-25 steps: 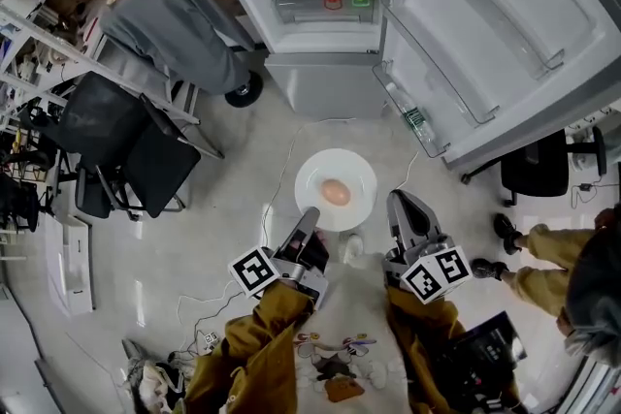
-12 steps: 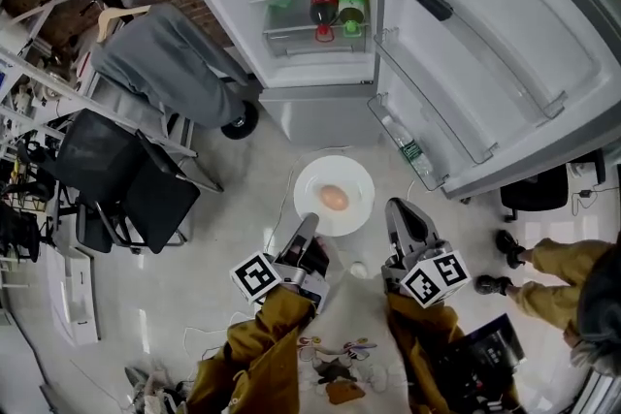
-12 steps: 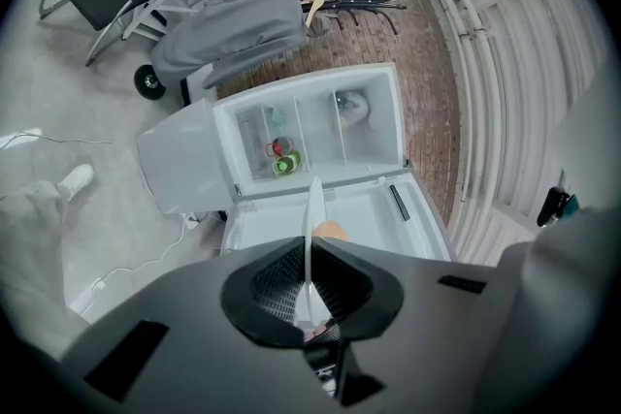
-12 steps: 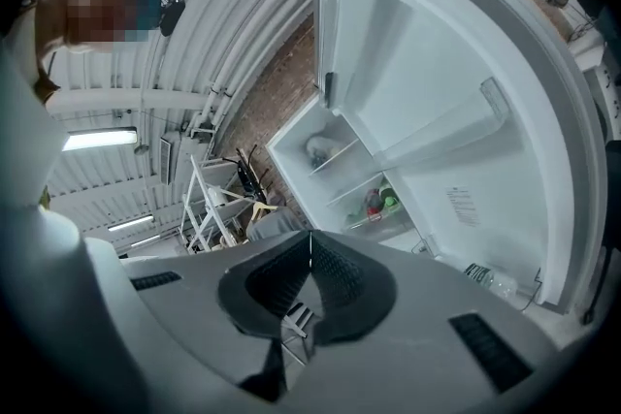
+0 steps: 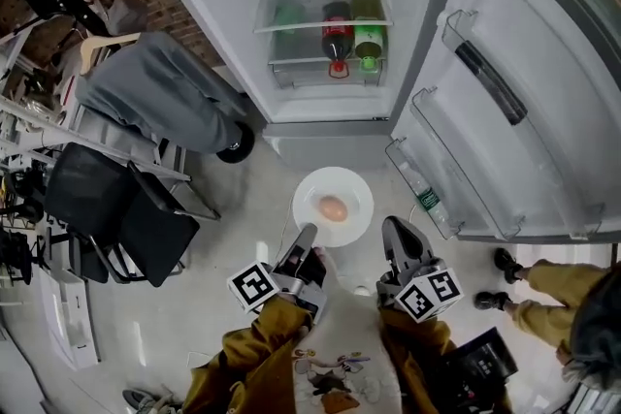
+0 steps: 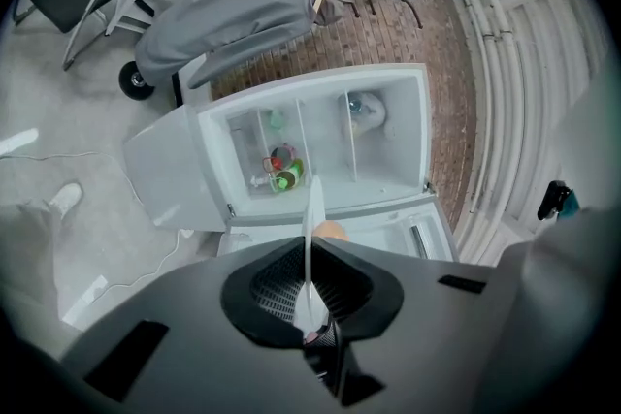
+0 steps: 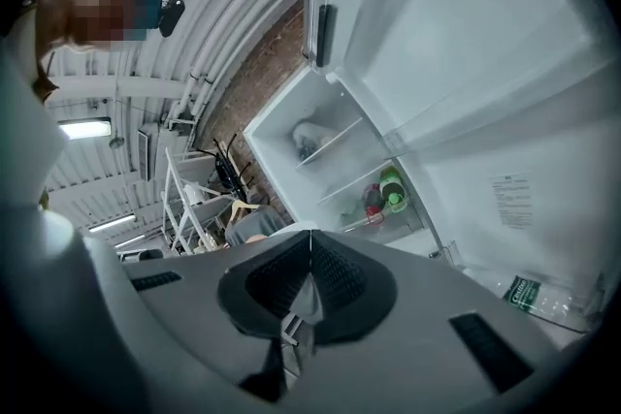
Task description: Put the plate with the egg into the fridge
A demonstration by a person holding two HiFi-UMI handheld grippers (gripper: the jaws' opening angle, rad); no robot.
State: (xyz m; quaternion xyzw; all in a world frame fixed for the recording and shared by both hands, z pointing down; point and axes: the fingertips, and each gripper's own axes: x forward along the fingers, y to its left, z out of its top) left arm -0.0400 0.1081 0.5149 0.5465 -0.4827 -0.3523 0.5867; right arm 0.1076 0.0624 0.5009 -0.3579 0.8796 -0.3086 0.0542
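The left gripper (image 5: 308, 236) is clenched on the near rim of the white plate (image 5: 351, 188); in the left gripper view the rim stands edge-on between the closed pads. The right gripper (image 5: 395, 230) has its jaws pressed together on nothing and hangs just beside the plate's right edge, apart from it. So the plate is carried by one hand only, jutting forward from the left tongs, about level above the floor, with the brown egg (image 5: 333, 207) lying loose near its middle. Straight ahead of both grippers, past a strip of bare floor, the fridge (image 5: 243, 63) stands with its door (image 5: 543, 111) swung wide to the right. The plate is round, so its heading matters little; what counts is that the open compartment lies directly beyond its far rim. A rack with a dark bottle (image 5: 335, 36) and a green bottle (image 5: 367, 32) fills the middle level, and the space beneath looks free. I judge the left hand must push forward and keep the plate flat, or the egg may roll.
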